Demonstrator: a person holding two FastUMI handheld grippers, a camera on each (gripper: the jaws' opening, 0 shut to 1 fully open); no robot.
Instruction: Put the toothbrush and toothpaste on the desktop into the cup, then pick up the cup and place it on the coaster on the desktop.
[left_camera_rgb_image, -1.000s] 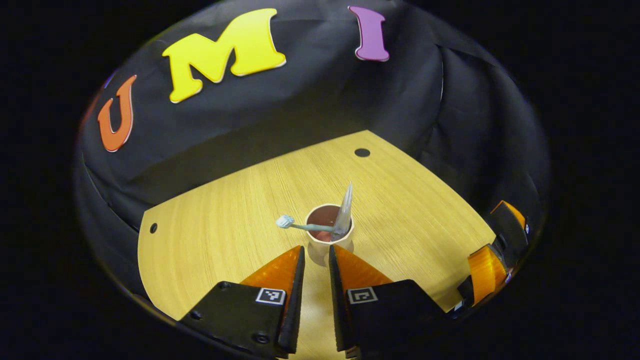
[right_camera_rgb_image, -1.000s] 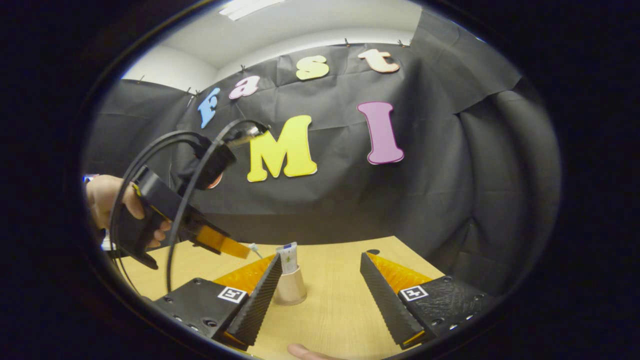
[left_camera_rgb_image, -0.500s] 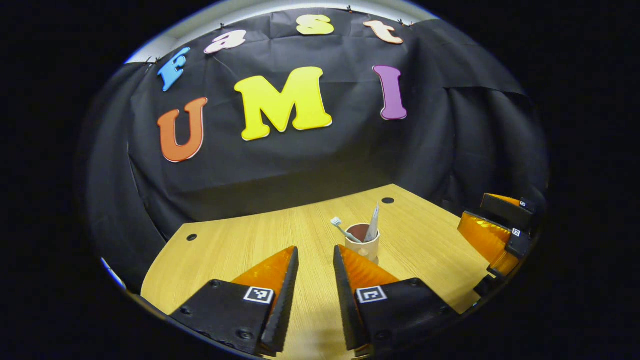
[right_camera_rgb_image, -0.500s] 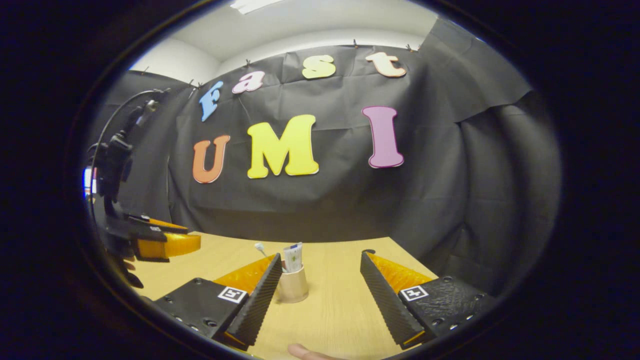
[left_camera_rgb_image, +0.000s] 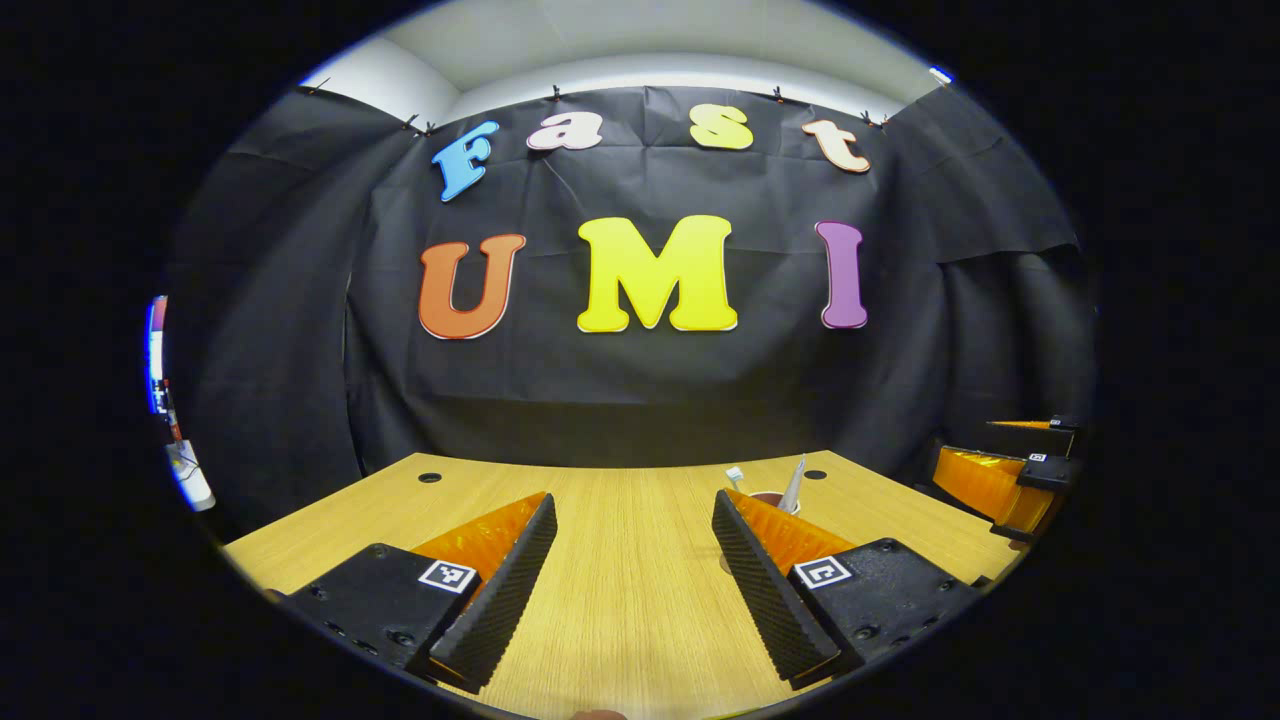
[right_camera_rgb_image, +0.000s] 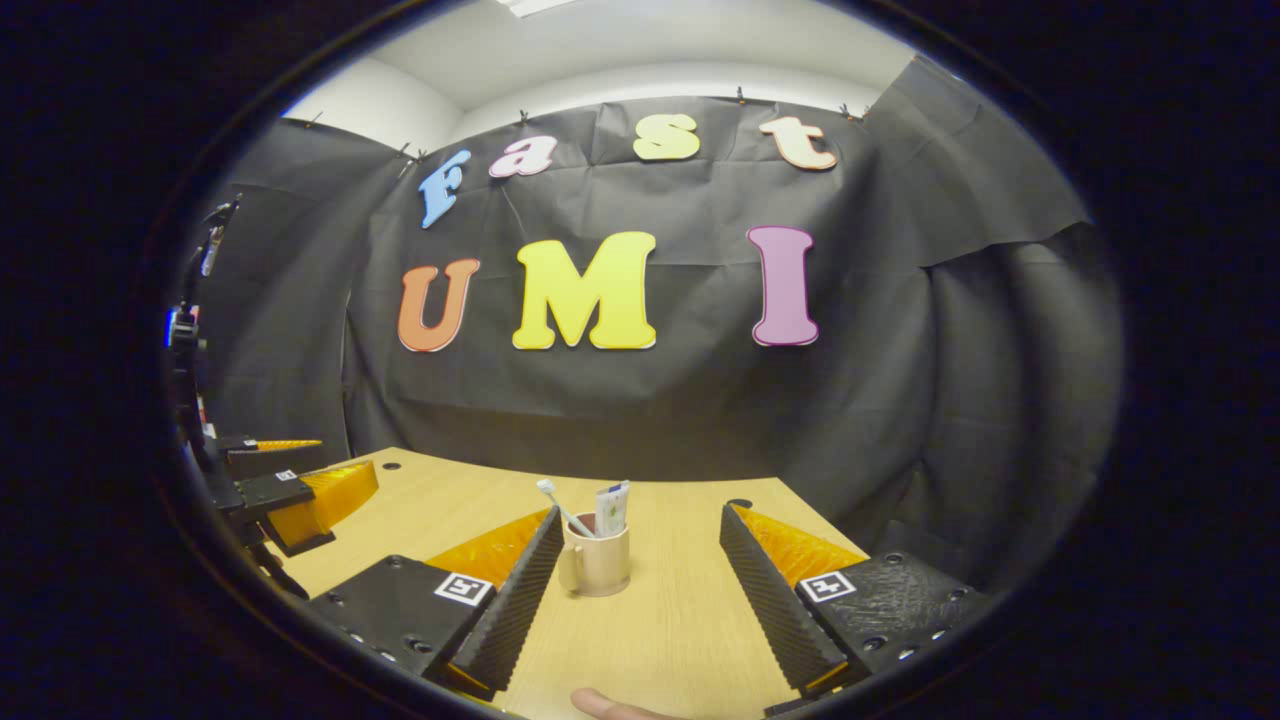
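The cup stands upright on the desktop, toothbrush and toothpaste leaning inside it; no coaster can be made out. Judged rigid and light but top-heavy — grip the body below the rim, handle clear. The right gripper is spread wide before it; the left gripper is equally wide, holding nothing.

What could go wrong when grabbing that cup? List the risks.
1. The toothbrush and toothpaste stand tall in the cup, so a knock could tip it.
2. The cup sits nearer one finger of the open right hand-held gripper; closing off-centre might push it.
3. I cannot see a coaster.
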